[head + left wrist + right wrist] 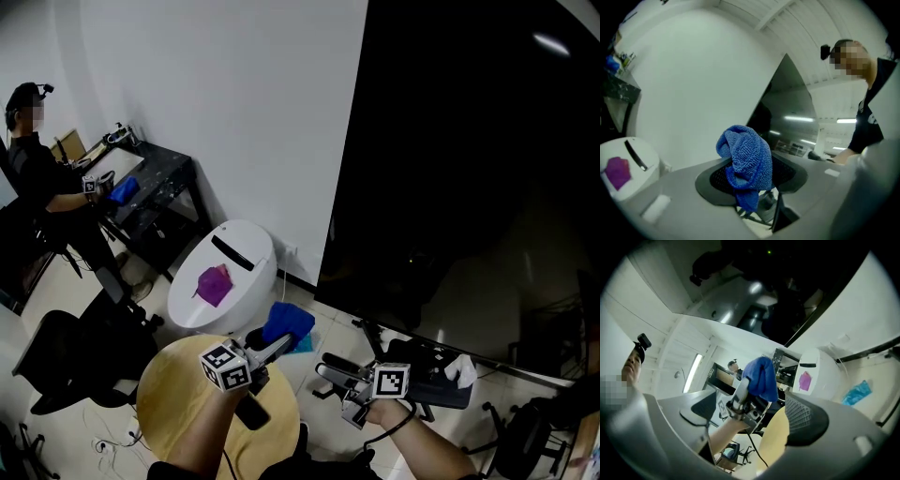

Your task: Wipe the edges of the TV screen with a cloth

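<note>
Cloth gripped, wiping not yet begun.
The left gripper (281, 344) clamps the blue cloth (745, 159); the right gripper (324, 367) gapes empty. Next: press the cloth to the TV screen (469, 169) edge ahead.

The TV screen (469, 169) runs off the head view's top and right edges. The left gripper (277, 345) hides part of the blue cloth (291, 323). Items on the upper-left black desk (173, 173) are too small to tell.

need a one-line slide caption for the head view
A blue cloth clamped in the left gripper, beside the open, empty right gripper, near the dark TV screen's lower edge.
</note>
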`<state>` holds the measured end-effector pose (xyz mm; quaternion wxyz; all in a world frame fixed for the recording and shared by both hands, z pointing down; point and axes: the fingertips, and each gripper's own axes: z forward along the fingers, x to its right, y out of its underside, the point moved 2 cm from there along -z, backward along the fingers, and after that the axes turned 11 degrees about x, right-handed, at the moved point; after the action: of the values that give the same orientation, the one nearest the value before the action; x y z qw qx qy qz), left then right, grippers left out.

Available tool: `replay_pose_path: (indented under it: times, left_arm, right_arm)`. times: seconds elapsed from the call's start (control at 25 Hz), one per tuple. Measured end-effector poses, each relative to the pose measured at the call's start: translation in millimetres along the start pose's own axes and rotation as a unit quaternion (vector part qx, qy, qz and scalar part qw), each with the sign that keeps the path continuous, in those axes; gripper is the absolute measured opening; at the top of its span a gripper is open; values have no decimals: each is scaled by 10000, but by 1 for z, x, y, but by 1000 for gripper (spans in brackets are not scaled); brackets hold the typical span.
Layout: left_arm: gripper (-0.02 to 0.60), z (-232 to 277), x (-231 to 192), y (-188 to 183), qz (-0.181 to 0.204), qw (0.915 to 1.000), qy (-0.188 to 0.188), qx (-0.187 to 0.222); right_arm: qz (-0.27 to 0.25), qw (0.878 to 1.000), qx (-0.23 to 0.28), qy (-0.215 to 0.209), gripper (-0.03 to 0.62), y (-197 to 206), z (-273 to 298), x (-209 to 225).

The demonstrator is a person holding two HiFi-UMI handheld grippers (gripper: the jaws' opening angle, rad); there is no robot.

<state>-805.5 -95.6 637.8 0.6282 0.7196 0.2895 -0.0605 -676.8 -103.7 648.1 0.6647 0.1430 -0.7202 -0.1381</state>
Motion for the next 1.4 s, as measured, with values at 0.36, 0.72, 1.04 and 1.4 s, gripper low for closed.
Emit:
replay_pose_path:
  times: [0.36,0.72,1.04,1.4]
  left_arm:
    - [190,46,-52,14,1500,9788,-868,-1095]
    - [192,76,-60,23,2254,9547,-1058,-1631]
    - [190,98,-34,-1,3190,9279,-691,-1802]
    - [190,110,-10,-45,3354,9271,-574,-1570]
  right_arm:
    - [-1538,9819,603,925,233,-27,-77,-2]
    - [-3400,9237,722,1611,80,-52,-120,-36]
    - [-3991,8982,666,1718,29,-60,-127,-64]
    - [-4668,8675,819,1512,29,-79,-131,-117]
